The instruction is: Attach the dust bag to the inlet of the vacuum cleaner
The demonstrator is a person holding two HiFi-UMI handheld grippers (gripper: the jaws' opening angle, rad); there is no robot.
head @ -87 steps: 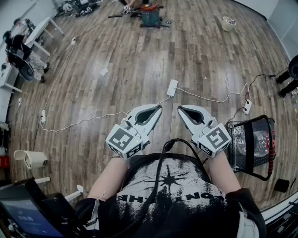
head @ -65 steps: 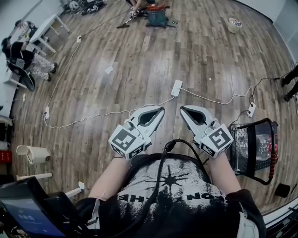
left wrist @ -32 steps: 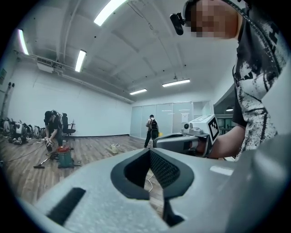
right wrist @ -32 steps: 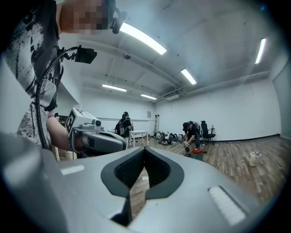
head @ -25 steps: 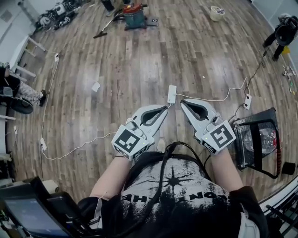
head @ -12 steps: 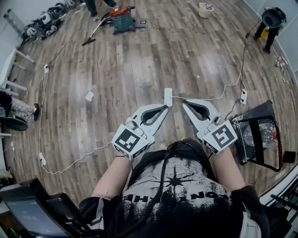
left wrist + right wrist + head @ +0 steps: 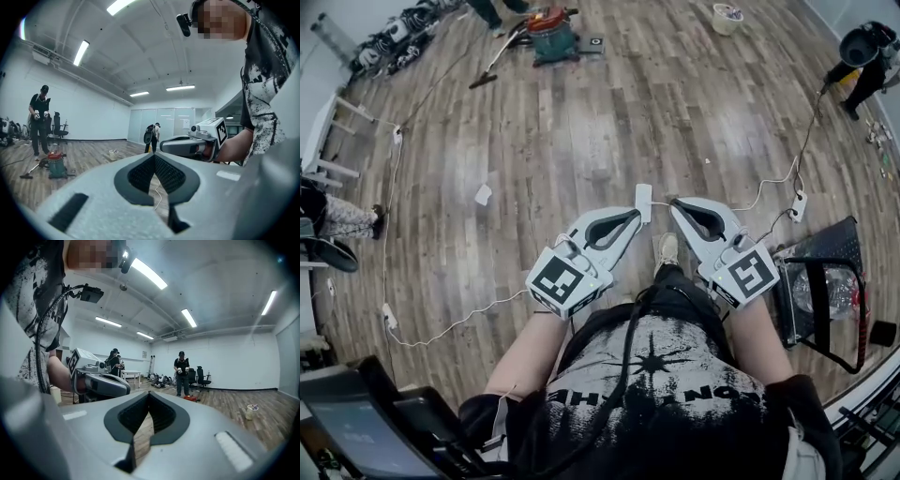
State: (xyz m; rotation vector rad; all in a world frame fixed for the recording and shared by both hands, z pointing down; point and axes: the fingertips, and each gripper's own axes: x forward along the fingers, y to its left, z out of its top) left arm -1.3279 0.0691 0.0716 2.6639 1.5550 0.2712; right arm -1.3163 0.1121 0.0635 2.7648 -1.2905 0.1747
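Fingers of the left gripper are pressed together with nothing between them, and those of the right gripper are likewise closed on nothing. A person in a black printed T-shirt holds both tools side by side in front of the body, pointing out over a wood-plank floor. Between the two sets of jaw tips, in the head view, a white power strip lies on the boards. A white cable curls across the floor at left, and a pale shoe shows just below the grippers. The vacuum cleaner, a teal drum with a red top, stands well apart at the far end of the room, its wand lying on the floor beside it. A second person in dark clothes stands just beside it. A small white bucket sits farther right, and a black frame stands near the right gripper.
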